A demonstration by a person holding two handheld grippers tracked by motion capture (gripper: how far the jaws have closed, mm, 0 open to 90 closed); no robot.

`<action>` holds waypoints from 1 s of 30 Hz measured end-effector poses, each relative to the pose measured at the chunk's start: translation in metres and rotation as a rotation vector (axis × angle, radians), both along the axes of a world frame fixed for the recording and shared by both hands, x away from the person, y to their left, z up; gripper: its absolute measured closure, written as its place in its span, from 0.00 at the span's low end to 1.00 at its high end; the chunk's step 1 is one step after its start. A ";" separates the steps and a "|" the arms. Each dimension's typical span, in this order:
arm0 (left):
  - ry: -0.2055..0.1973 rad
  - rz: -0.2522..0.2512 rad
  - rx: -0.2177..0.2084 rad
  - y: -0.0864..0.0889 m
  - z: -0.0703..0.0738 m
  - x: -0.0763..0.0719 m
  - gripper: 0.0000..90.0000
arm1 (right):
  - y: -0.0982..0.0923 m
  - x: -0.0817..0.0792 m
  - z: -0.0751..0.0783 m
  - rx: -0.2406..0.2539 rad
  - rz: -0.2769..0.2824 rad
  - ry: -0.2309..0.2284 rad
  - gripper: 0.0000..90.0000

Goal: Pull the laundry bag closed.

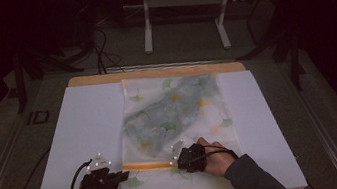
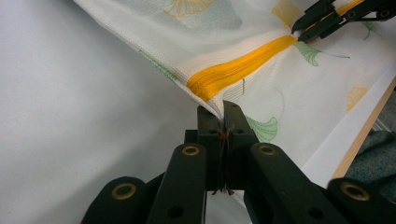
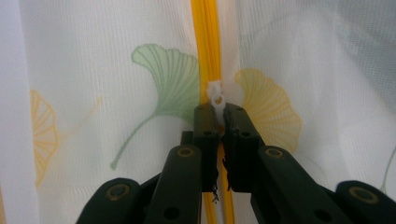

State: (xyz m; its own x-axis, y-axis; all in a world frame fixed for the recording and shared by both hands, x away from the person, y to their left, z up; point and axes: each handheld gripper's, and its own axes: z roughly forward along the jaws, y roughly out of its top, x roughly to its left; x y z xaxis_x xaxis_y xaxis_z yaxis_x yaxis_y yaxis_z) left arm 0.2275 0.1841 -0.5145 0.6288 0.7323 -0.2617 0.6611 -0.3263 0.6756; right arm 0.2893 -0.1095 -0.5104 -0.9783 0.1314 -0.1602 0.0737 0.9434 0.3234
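A white mesh bag (image 1: pixel 174 114) printed with ginkgo leaves lies flat on the white board (image 1: pixel 86 132), with something grey-green inside. An orange zipper (image 1: pixel 147 165) runs across its near end. My left gripper (image 1: pixel 124 176) is shut on the bag's fabric at the left end of the zipper (image 2: pixel 243 65); its jaws (image 2: pixel 222 109) pinch the mesh edge. My right gripper (image 1: pixel 179 161) is shut on the white zipper pull (image 3: pixel 216 95), which sticks up between its closed tips (image 3: pixel 219 112) on the orange zipper (image 3: pixel 205 37). In the left gripper view the right gripper (image 2: pixel 299 29) sits farther along the zipper.
The board rests on a wooden tabletop (image 1: pixel 153 70) with its edge showing at the back and front. Beyond the table stand a white-framed stand (image 1: pixel 183 1) and floor cables (image 1: pixel 99 49) in a dark room. Bare board lies left and right of the bag.
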 end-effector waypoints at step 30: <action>0.004 0.001 0.003 0.001 0.000 0.000 0.98 | -0.028 0.001 0.000 0.002 -0.044 0.003 0.94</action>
State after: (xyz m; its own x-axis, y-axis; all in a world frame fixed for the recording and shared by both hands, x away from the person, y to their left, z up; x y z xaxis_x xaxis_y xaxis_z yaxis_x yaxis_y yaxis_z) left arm 0.2276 0.1856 -0.5149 0.6268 0.7339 -0.2619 0.6641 -0.3273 0.6722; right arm 0.2903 -0.1371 -0.5104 -0.9720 0.1747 -0.1572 0.1162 0.9386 0.3248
